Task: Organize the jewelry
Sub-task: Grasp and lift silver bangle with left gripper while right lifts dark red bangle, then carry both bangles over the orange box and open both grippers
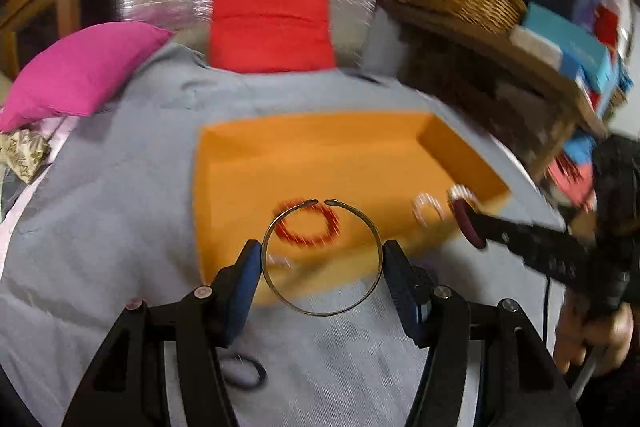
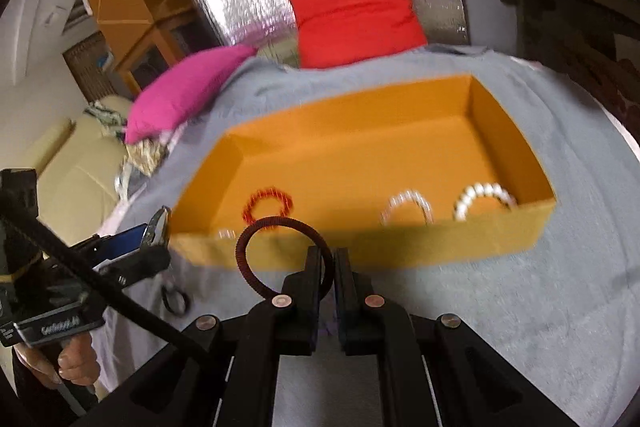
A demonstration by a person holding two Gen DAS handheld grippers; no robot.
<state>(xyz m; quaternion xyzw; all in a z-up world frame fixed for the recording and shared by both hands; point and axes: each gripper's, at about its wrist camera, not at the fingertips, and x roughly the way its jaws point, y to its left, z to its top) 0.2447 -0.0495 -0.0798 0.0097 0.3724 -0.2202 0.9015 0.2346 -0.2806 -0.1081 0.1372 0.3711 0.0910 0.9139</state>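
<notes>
Left gripper (image 1: 322,263): pinches bangle (image 1: 322,259), over the box (image 1: 224,195) near wall.
Right gripper (image 2: 328,263): pinches dark band (image 2: 256,231), just short of box.
Nearer: left.

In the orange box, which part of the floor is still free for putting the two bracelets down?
The orange box is bare across its far half, toward the red cushion. The near strip is crowded: red bead bracelet on the left, two pearl bracelets on the right. A bare patch remains between the red one and the pearls.
</notes>
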